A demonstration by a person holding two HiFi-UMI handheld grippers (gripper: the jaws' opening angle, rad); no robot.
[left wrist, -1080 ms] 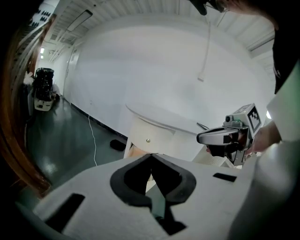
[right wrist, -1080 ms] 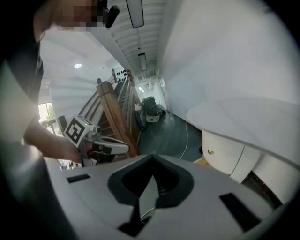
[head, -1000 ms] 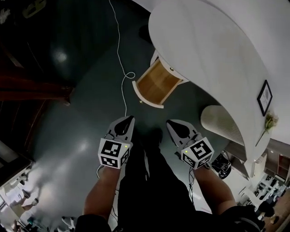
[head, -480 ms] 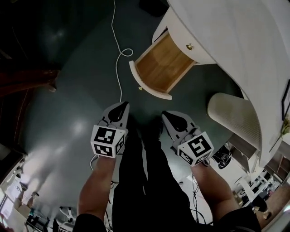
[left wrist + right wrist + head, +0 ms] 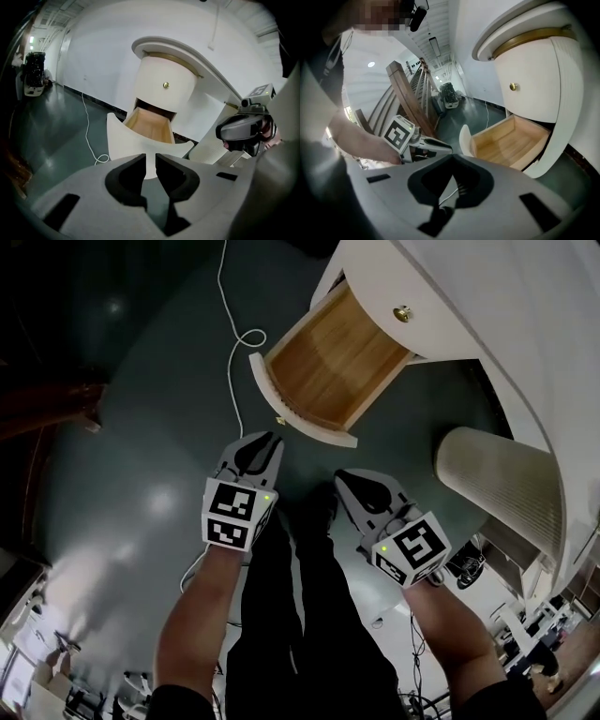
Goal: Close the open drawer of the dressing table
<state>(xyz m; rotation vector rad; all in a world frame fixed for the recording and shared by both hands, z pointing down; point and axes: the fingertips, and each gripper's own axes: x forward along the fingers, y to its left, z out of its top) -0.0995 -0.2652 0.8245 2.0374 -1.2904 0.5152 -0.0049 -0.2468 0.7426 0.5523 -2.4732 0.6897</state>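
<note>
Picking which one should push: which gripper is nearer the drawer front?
Left. The left gripper is just short of the middle of the drawer front. The right gripper sits farther back, off its right end.

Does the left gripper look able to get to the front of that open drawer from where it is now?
Probably yes. The left gripper points at the drawer front with only bare floor between them; the white cable lies off to the side, and nothing else stands in the way.
</note>
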